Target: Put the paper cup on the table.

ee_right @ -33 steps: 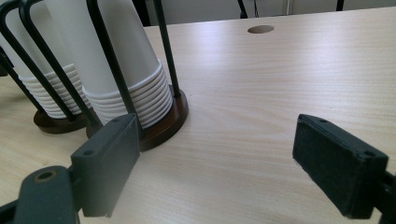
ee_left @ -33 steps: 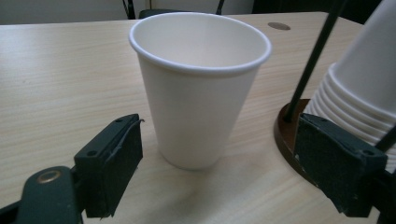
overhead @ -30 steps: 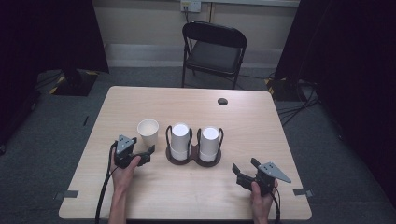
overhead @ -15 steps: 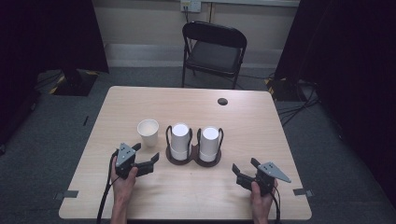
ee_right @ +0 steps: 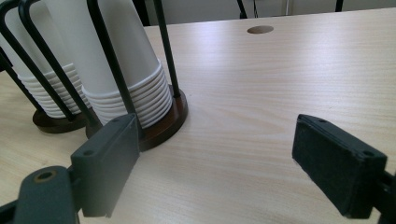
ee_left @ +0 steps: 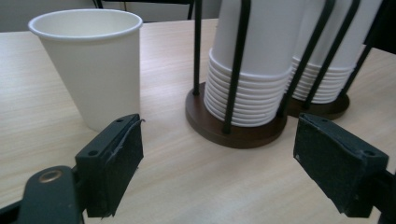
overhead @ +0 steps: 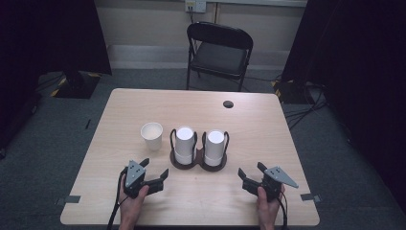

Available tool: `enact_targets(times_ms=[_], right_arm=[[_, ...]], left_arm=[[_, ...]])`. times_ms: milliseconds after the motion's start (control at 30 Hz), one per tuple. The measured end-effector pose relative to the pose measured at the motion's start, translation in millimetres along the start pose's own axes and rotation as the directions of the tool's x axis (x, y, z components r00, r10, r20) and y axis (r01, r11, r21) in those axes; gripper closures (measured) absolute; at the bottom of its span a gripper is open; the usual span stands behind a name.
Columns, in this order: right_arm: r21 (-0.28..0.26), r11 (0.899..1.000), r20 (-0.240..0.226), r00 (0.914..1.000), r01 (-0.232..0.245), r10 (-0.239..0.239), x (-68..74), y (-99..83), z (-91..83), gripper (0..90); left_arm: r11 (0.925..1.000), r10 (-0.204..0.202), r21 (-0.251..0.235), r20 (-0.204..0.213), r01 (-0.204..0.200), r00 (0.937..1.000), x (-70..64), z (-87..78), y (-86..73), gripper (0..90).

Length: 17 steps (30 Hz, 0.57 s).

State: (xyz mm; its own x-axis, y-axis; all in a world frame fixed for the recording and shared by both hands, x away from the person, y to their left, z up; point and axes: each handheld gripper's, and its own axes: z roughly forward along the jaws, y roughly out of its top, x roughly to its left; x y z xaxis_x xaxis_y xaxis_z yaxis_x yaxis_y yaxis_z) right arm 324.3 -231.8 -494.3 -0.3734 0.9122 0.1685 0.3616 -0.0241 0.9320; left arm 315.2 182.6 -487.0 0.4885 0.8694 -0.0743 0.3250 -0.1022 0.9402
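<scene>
Big wooden worktop (overhead: pixel 268 143), pale and flat. Behind it, a black folding chair (overhead: pixel 218 52).

In the middle of the worktop, a dark cup holder (overhead: pixel 198 162) with thin black bars and two round bases side by side. In each one, a stack of white paper cups (overhead: pixel 185 143), upside down.

Just left of the holder, one single paper cup (overhead: pixel 152 136), standing upright with the open end up, not touching the holder.

Down near the front edge, the left gripper (overhead: pixel 154 175) held in a hand, jaws wide apart, nothing between them. Single cup ahead of the left jaw, a little way off, not touching.

Over at the front right, the right gripper (overhead: pixel 250 175), jaws also wide apart and empty, well apart from the single cup, with the holder ahead of its left jaw.

Near the far edge, a small dark hole (overhead: pixel 228 104).
</scene>
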Motion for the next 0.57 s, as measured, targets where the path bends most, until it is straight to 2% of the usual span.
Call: enact_targets(times_ms=[133,200,233,333,367,400,467,567], right_arm=[[0.004,1.000,0.002,1.0000,-0.004,0.004,-0.2,0.1,0.0,13.9],[0.004,1.000,0.004,1.0000,-0.002,0.001,-0.2,0.1,0.3,13.9],[0.006,1.000,0.006,1.0000,0.000,0.000,-0.1,0.1,0.4,13.9],[0.011,1.000,0.011,0.9999,0.002,-0.002,0.5,0.4,0.8,13.9],[0.014,1.000,0.013,0.9999,0.002,-0.002,0.5,0.4,1.1,13.8],[0.019,1.000,0.024,0.9997,-0.001,0.000,0.6,0.6,1.7,13.8],[0.025,1.000,0.049,0.9988,-0.003,0.002,1.6,0.8,2.3,14.0],[0.084,0.996,0.051,0.9987,0.000,-0.004,1.6,2.0,5.9,14.3]], left_arm=[[0.9996,0.028,0.006,-0.026,-0.028,0.9993,-4.8,-2.3,-7.0,15.6],[0.9998,0.017,0.004,-0.036,-0.017,0.9992,-5.8,-2.5,-9.7,15.7],[0.9999,0.008,-0.014,-0.040,-0.009,0.9991,-7.0,-4.0,-10.1,15.9],[0.9997,0.018,-0.017,-0.078,-0.019,0.9968,-11.4,-4.7,-11.0,16.0],[0.9989,0.021,-0.039,-0.093,-0.025,0.9954,-12.5,-5.2,-11.5,16.7],[0.9978,0.019,-0.061,-0.091,-0.025,0.9957,-12.1,-5.3,-11.9,16.8],[0.9984,0.000,-0.057,-0.094,-0.006,0.9955,-9.6,-4.6,-11.4,15.8],[0.9978,0.013,-0.063,-0.088,-0.019,0.9961,-11.2,-5.1,-11.9,15.6]])
